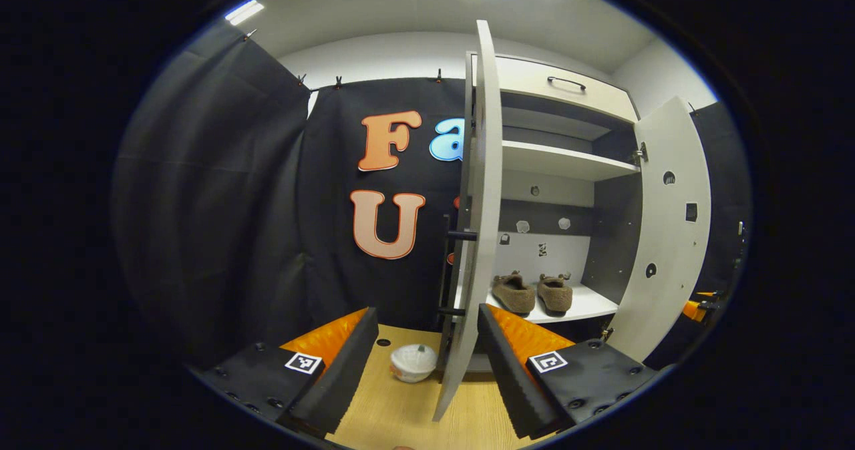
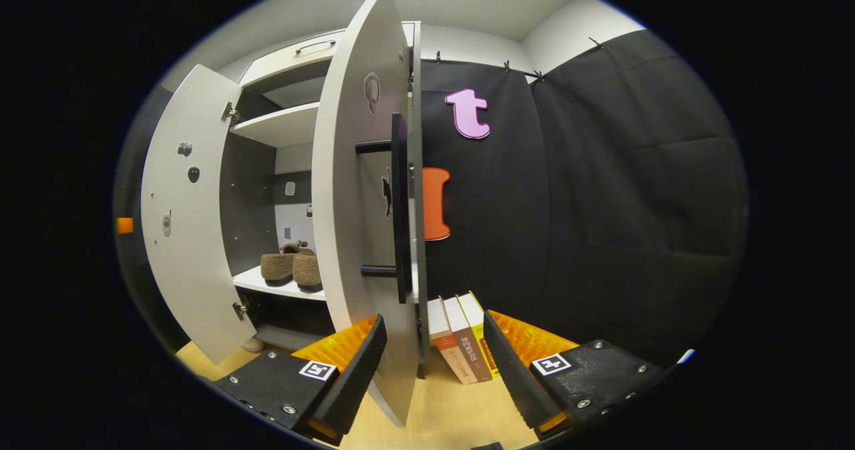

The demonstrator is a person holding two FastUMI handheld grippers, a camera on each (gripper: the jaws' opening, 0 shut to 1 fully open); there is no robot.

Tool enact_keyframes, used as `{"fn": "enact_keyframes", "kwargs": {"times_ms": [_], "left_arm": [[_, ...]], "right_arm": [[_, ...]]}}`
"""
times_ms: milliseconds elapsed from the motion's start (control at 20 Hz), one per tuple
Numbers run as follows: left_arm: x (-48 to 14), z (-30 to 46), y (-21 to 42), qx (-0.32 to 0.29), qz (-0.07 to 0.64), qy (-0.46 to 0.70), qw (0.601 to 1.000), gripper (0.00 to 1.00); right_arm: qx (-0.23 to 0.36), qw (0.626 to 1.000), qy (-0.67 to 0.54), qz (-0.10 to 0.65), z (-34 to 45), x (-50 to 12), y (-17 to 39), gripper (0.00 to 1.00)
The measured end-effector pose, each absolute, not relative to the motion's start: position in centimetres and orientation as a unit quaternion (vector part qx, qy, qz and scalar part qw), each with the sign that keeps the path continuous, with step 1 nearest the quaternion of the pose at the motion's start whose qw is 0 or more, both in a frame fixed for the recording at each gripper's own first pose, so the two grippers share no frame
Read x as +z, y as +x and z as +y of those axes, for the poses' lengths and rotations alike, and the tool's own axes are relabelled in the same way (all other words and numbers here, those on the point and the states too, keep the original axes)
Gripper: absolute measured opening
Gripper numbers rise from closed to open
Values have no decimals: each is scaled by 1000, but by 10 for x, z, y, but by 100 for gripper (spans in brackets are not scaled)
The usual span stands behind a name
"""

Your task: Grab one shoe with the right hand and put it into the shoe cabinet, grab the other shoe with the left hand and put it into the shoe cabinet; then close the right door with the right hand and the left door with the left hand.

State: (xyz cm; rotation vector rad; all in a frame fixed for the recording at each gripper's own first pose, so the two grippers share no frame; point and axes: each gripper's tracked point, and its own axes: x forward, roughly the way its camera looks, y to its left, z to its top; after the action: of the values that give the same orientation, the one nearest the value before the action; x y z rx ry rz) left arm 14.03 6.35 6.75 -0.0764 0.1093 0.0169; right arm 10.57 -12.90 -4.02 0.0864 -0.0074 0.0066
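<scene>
With both brown fuzzy slippers point(image 1: 532, 293) on the white cabinet's point(image 1: 568, 163) low shelf, each wide, empty gripper point(image 1: 427, 363) point(image 2: 433, 363) straddles a white door's point(image 1: 477, 223) point(image 2: 364, 196) edge and may slip off or jam its fingers.

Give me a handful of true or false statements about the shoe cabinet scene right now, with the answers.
1. Both shoes sit side by side on a shelf inside the shoe cabinet. True.
2. The left door is closed. False: it stands open, edge-on in front of the left gripper.
3. The right gripper is shut on the right door's handle. False: its fingers are apart, with the right door between them in view.
4. A few books stand on the floor beside the cabinet. True.
5. A small white bowl-like object lies on the upper shelf. False: it is on the floor near the left door.
</scene>
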Motion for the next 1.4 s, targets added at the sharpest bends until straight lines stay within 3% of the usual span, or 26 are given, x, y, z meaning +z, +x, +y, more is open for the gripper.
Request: {"fn": "enact_keyframes", "kwargs": {"times_ms": [250,350,700,1000,1100,1400], "left_arm": [[60,92,146,2,55,-50,997,99],[53,104,149,2,57,-50,997,94],[36,123,163,-2,61,-43,997,97],[17,138,173,2,68,-37,997,99],[12,138,176,0,73,-40,997,95],[-6,129,187,-25,77,-33,996,95]], "right_arm": [[-2,998,55,-17,-100,-36,113,91],[2,998,63,-20,-89,-37,115,91],[5,998,64,-28,-52,-30,136,91],[23,997,68,-28,-1,-27,175,91],[28,998,57,-27,18,-26,193,91],[31,999,33,-31,32,-26,189,91]]}}
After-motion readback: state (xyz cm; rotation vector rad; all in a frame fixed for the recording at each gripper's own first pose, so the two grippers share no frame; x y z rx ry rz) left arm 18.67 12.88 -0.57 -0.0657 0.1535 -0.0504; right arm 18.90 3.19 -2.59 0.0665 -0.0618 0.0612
